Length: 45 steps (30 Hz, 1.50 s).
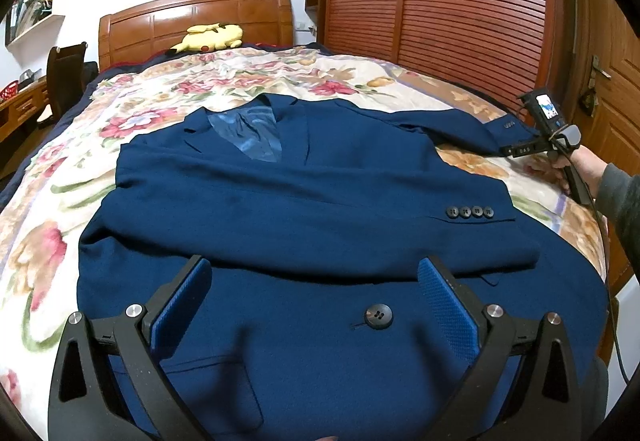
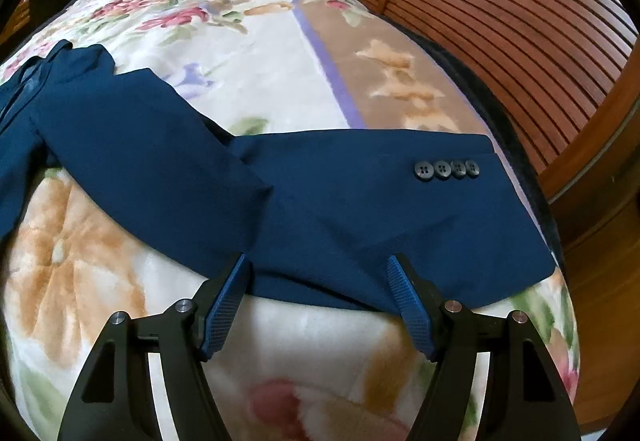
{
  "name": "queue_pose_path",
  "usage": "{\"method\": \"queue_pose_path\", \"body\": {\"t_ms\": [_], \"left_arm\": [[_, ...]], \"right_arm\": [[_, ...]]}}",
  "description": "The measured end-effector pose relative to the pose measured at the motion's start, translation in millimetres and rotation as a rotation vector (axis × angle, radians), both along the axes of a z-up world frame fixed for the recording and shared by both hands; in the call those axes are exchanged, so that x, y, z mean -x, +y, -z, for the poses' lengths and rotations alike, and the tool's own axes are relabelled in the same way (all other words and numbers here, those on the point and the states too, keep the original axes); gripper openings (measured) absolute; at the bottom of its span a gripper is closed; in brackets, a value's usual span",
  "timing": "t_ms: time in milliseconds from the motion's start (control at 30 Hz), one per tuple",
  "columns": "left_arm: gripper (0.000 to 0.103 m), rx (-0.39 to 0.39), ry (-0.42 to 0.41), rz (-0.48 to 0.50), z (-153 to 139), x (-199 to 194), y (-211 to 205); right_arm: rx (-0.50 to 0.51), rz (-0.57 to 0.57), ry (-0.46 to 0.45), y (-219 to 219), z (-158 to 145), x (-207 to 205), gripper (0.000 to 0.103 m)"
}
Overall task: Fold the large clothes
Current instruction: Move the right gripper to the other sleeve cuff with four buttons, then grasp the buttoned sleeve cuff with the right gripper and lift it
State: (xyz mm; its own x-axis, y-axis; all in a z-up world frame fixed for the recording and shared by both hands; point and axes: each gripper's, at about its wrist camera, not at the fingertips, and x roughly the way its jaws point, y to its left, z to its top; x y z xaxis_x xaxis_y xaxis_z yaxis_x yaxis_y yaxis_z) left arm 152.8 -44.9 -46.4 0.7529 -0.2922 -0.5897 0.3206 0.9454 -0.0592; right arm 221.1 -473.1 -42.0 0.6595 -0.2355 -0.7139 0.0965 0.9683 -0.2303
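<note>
A navy blue suit jacket [image 1: 304, 177] lies face up on the bed, collar toward the headboard. One sleeve [image 1: 320, 209] is folded across its chest, cuff buttons to the right. The other sleeve [image 2: 360, 201] stretches out to the right over the blanket. My left gripper [image 1: 314, 273] is open and empty, hovering above the jacket's lower front near a large button [image 1: 378, 316]. My right gripper [image 2: 318, 267] is open, its fingertips at the near edge of the outstretched sleeve; it also shows in the left wrist view [image 1: 520, 149] at that sleeve's cuff.
A floral blanket [image 1: 56, 225] covers the bed. A yellow plush toy [image 1: 210, 37] lies by the wooden headboard [image 1: 192, 17]. A slatted wooden wardrobe [image 1: 460, 1] stands close along the bed's right side. A chair and desk stand at the left.
</note>
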Motion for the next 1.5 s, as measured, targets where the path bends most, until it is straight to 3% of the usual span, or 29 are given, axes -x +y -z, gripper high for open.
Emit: {"method": "queue_pose_path", "body": {"t_ms": [67, 133, 233, 500, 667, 867, 1200, 1500], "left_arm": [[0.103, 0.003, 0.001, -0.001, -0.2, -0.9, -0.1], [0.103, 0.008, 0.005, -0.001, -0.3, -2.2, 0.5], [0.103, 0.017, 0.003, -0.002, -1.1, -1.7, 4.2], [0.103, 0.014, -0.024, -0.011, -5.0, 5.9, 11.4], [0.103, 0.007, -0.043, -0.024, -9.3, 12.5, 19.2], [0.103, 0.017, -0.06, -0.045, -14.1, 20.7, 31.2], [0.103, 0.025, -0.078, -0.09, -19.7, 32.4, 57.6], [0.103, 0.033, -0.088, -0.131, -21.5, 37.3, 78.9]], "right_arm": [[0.004, -0.004, -0.006, 1.0, 0.4, -0.2, 0.061], [0.025, -0.006, -0.004, 4.3, 0.5, -0.3, 0.03], [0.067, 0.025, -0.013, 10.8, -4.3, 1.8, 0.009], [0.138, 0.051, -0.262, 49.8, -83.6, 37.1, 0.006], [0.144, -0.042, -0.397, 98.7, -133.7, 64.6, 0.006], [0.185, -0.185, -0.508, 172.4, -163.4, 95.9, 0.006], [0.143, -0.416, -0.581, 249.6, -179.0, 145.4, 0.006], [0.119, -0.597, -0.499, 274.6, -160.7, 171.5, 0.006]]}}
